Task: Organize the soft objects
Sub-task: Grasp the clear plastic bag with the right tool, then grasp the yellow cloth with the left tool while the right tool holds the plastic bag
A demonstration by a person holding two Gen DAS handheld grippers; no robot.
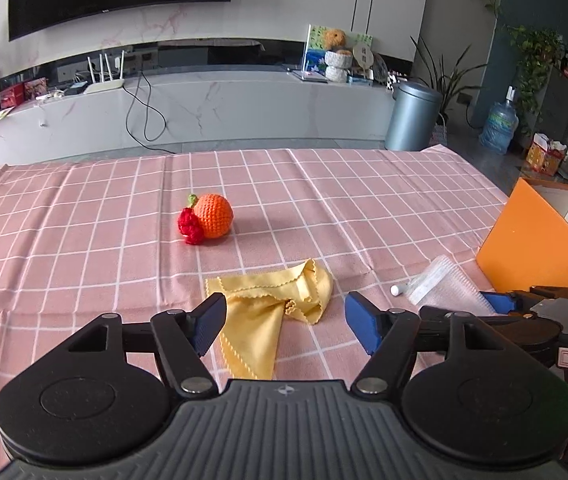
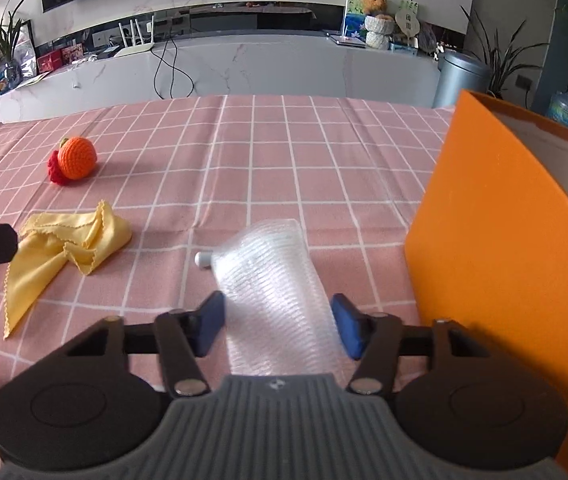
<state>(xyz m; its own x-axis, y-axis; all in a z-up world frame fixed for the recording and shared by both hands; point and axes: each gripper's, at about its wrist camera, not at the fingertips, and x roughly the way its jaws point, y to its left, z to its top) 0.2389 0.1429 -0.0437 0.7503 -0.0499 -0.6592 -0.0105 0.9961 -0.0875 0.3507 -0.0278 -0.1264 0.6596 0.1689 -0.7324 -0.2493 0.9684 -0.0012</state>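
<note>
beside the tall orange cardboard box (image 2: 496,240), right gripper (image 2: 278,326) gapes around clear mesh pouch (image 2: 276,288), ungripped; left gripper (image 1: 286,322) gapes, empty, over crumpled yellow cloth (image 1: 280,300), likely both bound for boxing.

One yellow cloth (image 1: 274,312), one crocheted orange (image 1: 213,216), one crocheted red berry (image 1: 191,226), one mesh pouch (image 2: 276,292), one orange box (image 2: 496,248).

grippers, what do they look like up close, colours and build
Both the left gripper and right gripper match: a grey ribbed body with a small emblem, two round black discs, black linkage arms with silver rivets, and blue fingertips. The left view also shows a white label on the right one's side.
</note>
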